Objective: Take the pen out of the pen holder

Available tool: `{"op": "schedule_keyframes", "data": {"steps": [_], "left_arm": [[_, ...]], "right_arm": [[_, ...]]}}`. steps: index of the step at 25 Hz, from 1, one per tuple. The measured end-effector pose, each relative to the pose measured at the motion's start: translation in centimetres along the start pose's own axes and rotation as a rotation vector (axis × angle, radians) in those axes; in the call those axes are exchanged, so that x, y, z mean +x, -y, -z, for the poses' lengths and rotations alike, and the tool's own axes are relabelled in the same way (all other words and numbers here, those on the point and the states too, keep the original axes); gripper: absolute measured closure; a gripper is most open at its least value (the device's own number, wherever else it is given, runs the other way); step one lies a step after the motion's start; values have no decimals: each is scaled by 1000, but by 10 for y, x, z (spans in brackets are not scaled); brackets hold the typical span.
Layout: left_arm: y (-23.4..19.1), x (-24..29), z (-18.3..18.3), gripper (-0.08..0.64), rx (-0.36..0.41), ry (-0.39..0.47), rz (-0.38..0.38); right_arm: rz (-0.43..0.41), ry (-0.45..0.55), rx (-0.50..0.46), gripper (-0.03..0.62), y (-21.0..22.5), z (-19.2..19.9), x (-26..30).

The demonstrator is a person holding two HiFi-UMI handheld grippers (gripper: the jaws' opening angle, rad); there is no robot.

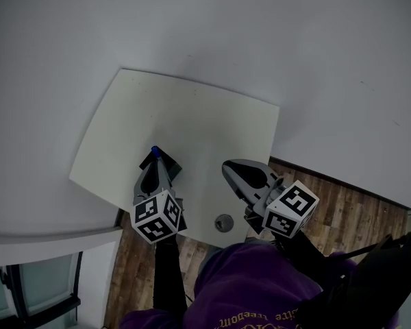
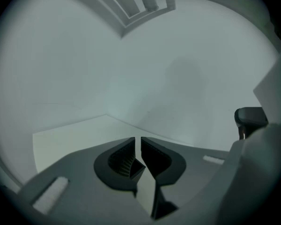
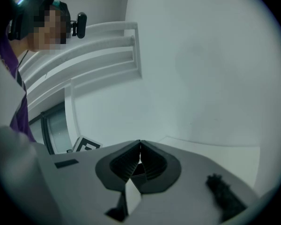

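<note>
Head view puts the pen point(image 1: 155, 151), seen as a blue tip, right at the front end of the left gripper point(image 1: 157, 164). A dark shape that looks like the pen holder point(image 1: 147, 162) pokes out from under that gripper's nose on both sides. Both lie well off to the left of the right gripper point(image 1: 229, 168), which hangs over the pale surface point(image 1: 192, 115).

Left gripper view shows neither pen nor holder, only the left gripper point(image 2: 138, 142) and bare surface point(image 2: 70, 135) ahead of it. Its jaws stand a narrow slit apart with nothing between them.

Right gripper view shows the right gripper point(image 3: 140, 146) with jaws pressed together and empty. The left gripper's marker cube point(image 3: 86, 146) shows beyond it to the left.
</note>
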State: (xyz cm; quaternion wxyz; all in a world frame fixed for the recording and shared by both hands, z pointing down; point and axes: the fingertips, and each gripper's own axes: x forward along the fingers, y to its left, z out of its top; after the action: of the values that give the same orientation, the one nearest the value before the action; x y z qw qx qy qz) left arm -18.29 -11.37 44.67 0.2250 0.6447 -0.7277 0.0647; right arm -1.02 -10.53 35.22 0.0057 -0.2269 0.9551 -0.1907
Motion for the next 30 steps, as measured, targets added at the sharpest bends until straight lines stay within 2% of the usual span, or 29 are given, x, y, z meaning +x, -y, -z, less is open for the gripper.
{"op": "schedule_keyframes", "data": {"steps": [4, 10, 16, 30], "left_arm": [[-4, 15, 3, 465, -9, -22, 10], [-10, 34, 5, 454, -11, -48, -3], [-14, 52, 9, 453, 23, -92, -16], [-31, 79, 24, 428, 35, -226, -61]], "right_arm": [[10, 0, 1, 581, 6, -1, 3], [22, -2, 4, 581, 13, -2, 8], [33, -5, 6, 581, 21, -3, 12], [59, -8, 18, 581, 33, -4, 21]]}}
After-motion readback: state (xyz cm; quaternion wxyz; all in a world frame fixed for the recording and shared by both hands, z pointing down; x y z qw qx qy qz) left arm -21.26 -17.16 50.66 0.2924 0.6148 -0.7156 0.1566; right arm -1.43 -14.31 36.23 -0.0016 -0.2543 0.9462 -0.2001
